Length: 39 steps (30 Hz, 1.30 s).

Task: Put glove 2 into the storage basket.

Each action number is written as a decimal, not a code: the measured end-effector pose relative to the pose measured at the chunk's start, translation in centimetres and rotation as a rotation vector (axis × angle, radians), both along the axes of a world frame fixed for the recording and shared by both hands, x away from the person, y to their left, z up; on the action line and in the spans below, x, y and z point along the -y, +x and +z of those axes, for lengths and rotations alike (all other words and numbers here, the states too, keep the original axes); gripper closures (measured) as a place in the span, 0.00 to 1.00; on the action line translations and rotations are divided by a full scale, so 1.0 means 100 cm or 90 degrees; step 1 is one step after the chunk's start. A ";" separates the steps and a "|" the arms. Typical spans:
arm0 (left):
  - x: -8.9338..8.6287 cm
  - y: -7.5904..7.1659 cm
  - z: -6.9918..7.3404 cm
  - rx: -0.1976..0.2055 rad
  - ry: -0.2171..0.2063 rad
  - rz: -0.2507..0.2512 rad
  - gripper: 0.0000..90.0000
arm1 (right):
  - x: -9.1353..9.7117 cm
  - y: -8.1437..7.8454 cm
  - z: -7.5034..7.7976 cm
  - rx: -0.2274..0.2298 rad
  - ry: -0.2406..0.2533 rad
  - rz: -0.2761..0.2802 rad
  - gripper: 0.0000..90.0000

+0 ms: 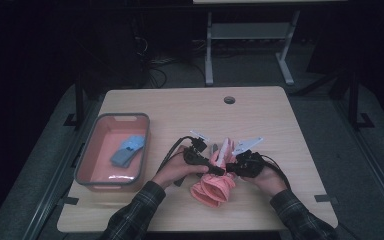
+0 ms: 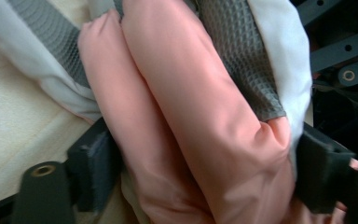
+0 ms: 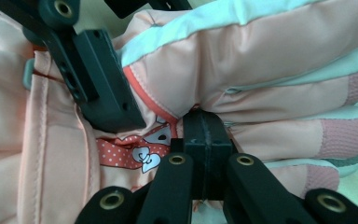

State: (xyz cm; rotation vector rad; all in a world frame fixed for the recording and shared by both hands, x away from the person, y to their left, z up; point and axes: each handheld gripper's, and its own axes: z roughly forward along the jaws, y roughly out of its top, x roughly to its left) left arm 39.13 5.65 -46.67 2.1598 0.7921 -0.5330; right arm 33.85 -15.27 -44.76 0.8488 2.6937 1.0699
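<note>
Right gripper (image 3: 204, 154) clamped tight, pinching a fold of the pink glove (image 3: 261, 74). Left gripper (image 2: 200, 172) spread wide around the glove's bunched body, pads at either flank, firm squeeze not certain. Glove lifted just above the table (image 1: 260, 110), mid-front. Grey bin (image 1: 87, 165) at left already holding a blue item (image 1: 128, 150); glove not yet in.

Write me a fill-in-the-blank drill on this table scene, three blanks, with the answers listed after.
1. Both tools grip a padded glove whose main colour is ____.
2. The bin at the table's left holds a folded ____ cloth.
3. In the right gripper view, the right tool has its jaws pinched ____ on the glove's fabric, while the left tool has the glove between wide-set jaws.

Missing words: pink; blue; shut
</note>
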 end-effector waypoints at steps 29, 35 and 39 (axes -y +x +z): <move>-0.010 -0.008 0.024 0.028 -0.017 0.007 0.68 | 0.053 -0.004 0.014 0.038 0.110 -0.092 0.42; -0.013 -0.010 0.037 0.053 -0.021 0.012 0.68 | 0.074 0.004 0.000 0.039 0.112 -0.170 0.28; -0.015 -0.011 0.045 0.069 -0.021 0.014 0.68 | 0.080 0.009 -0.013 0.029 0.082 -0.197 0.22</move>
